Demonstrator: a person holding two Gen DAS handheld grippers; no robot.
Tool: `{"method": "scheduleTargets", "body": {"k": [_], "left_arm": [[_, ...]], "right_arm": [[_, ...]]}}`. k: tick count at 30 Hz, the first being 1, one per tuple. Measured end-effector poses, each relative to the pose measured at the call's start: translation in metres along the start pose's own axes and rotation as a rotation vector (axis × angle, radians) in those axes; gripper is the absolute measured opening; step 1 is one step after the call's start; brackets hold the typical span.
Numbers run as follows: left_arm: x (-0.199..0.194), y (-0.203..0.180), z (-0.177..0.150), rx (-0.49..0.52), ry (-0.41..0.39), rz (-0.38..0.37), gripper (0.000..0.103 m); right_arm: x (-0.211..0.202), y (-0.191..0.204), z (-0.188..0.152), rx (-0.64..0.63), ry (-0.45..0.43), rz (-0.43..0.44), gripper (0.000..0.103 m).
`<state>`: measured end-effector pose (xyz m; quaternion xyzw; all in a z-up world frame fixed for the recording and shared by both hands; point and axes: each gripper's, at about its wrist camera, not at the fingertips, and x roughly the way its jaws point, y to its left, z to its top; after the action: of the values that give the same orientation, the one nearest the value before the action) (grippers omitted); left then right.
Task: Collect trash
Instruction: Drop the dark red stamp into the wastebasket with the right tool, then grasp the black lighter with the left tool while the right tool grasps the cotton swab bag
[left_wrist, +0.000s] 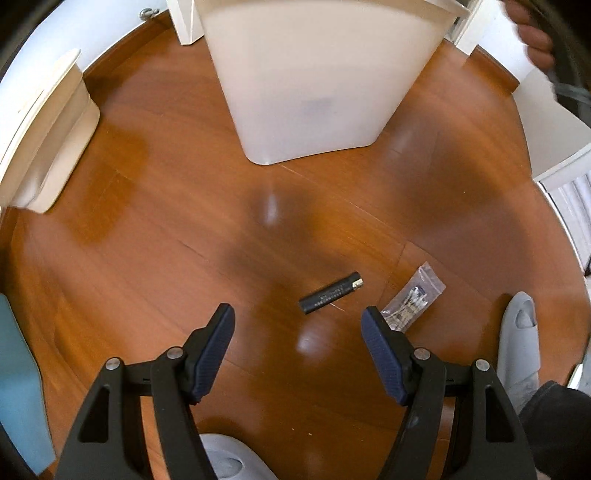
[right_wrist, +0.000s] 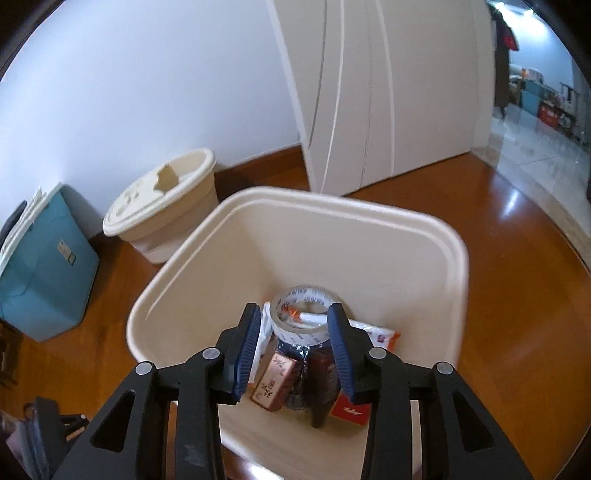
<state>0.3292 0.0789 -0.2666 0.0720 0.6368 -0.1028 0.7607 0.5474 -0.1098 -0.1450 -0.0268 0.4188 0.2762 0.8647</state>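
left claw (left_wrist: 298, 325) spread above black tube (left_wrist: 331, 292), right claw (right_wrist: 293, 330) released over bin (right_wrist: 458, 273)

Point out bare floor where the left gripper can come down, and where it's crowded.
Bare wood floor lies between the white square bin, the cream lidded tub and the left gripper. Crowded ahead-right: black cylinder, clear plastic baggie, grey slipper.

The floor (left_wrist: 155, 236) lies bare between the left gripper (left_wrist: 297, 325) and the bin (left_wrist: 314, 85), save a battery (left_wrist: 330, 292) and a plastic bag (left_wrist: 412, 301) just ahead. The bin's mouth is unblocked beneath the right gripper (right_wrist: 291, 321), though a tape roll (right_wrist: 303, 314) and packets (right_wrist: 275, 382) cover its bottom.
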Motion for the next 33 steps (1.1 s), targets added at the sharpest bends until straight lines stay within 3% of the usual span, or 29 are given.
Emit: {"method": "scheduleTargets", "body": {"k": [3, 4, 5, 6, 8, 11, 14, 16, 18, 23, 25, 26, 29, 33], "left_arm": [[0.015, -0.016, 0.0, 0.135, 0.002, 0.031, 0.07], [0.026, -0.024, -0.001, 0.194, 0.022, 0.04, 0.07], [0.037, -0.032, -0.002, 0.253, 0.042, 0.045, 0.07], [0.05, -0.042, -0.003, 0.322, 0.055, 0.054, 0.07], [0.074, -0.062, -0.006, 0.44, 0.068, 0.093, 0.07], [0.109, -0.085, -0.006, 0.543, 0.118, 0.096, 0.07], [0.135, -0.098, -0.002, 0.609, 0.165, 0.109, 0.07], [0.15, -0.099, 0.006, 0.599, 0.203, 0.107, 0.07], [0.159, -0.098, 0.014, 0.577, 0.243, 0.096, 0.059], [0.166, -0.1, 0.021, 0.576, 0.288, 0.055, 0.057], [0.163, -0.102, 0.022, 0.576, 0.286, 0.017, 0.036], [0.159, -0.105, 0.021, 0.584, 0.282, 0.007, 0.018], [0.153, -0.107, 0.02, 0.528, 0.306, -0.089, 0.018], [0.143, -0.105, 0.017, 0.442, 0.298, -0.146, 0.018]], "right_arm": [[-0.046, -0.007, -0.03, 0.0, -0.092, 0.079, 0.045], [-0.055, -0.007, -0.043, -0.011, -0.095, 0.1, 0.05], [-0.062, -0.008, -0.06, -0.022, -0.08, 0.121, 0.064], [-0.067, -0.01, -0.08, -0.027, -0.049, 0.14, 0.071], [-0.063, -0.018, -0.122, 0.004, 0.042, 0.146, 0.071], [-0.043, -0.03, -0.183, 0.08, 0.182, 0.139, 0.071], [-0.033, -0.036, -0.22, 0.133, 0.258, 0.132, 0.071], [-0.032, -0.039, -0.232, 0.15, 0.276, 0.135, 0.071], [-0.034, -0.043, -0.237, 0.162, 0.282, 0.137, 0.071], [-0.039, -0.05, -0.246, 0.164, 0.297, 0.133, 0.071], [-0.036, -0.048, -0.248, 0.151, 0.306, 0.137, 0.071], [-0.034, -0.045, -0.249, 0.139, 0.318, 0.138, 0.071], [-0.026, -0.036, -0.258, 0.085, 0.36, 0.148, 0.071], [-0.015, -0.005, -0.266, -0.051, 0.414, 0.198, 0.071]]}}
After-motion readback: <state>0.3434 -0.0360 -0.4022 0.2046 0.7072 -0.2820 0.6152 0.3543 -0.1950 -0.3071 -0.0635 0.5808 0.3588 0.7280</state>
